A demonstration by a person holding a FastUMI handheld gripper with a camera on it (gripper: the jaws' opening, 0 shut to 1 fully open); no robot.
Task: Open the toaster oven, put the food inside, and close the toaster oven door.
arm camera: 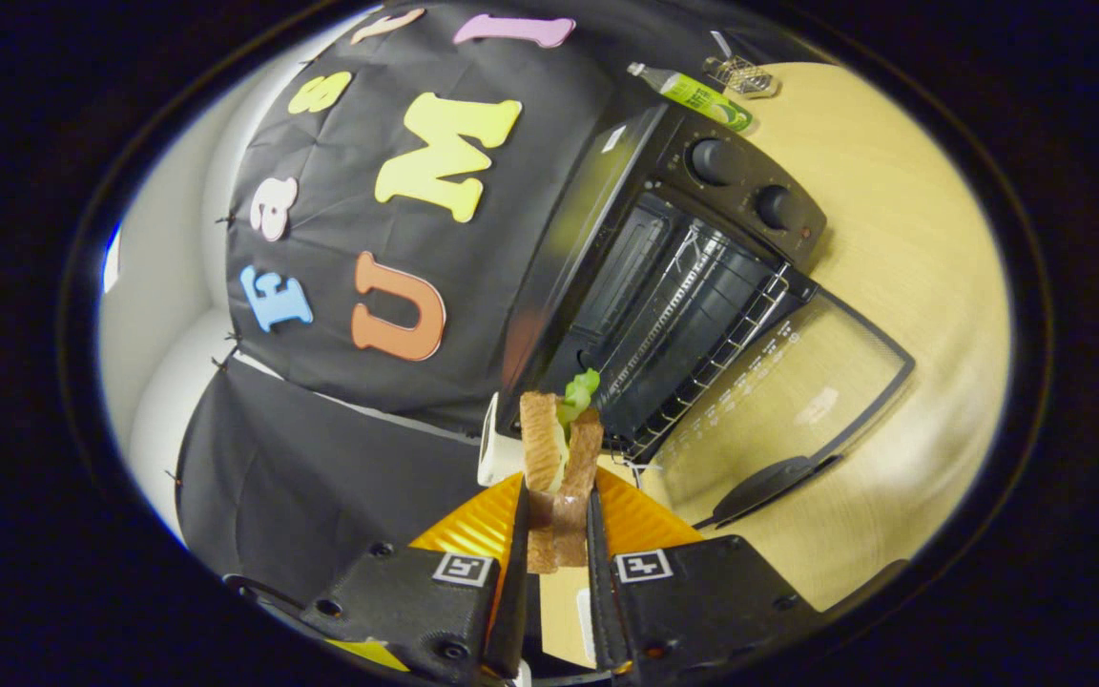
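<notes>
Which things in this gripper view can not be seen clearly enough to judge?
- Sandwich: its lower part is hidden between the fingers of the gripper clamped on it.
- Toaster oven: its door is open, but the dark cavity hides the back wall behind the rack.
- Knobs: their settings are too small to read.
- Green bottle and wire object: too small and distorted to identify further.

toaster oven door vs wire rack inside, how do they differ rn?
The toaster oven door is a see-through glass panel with a dark frame and handle; the wire rack is an open metal grid. The door is swung fully open, out over the wooden table; the rack sits inside the cavity. Both lie beyond the sandwich clamped in the gripper.
</notes>
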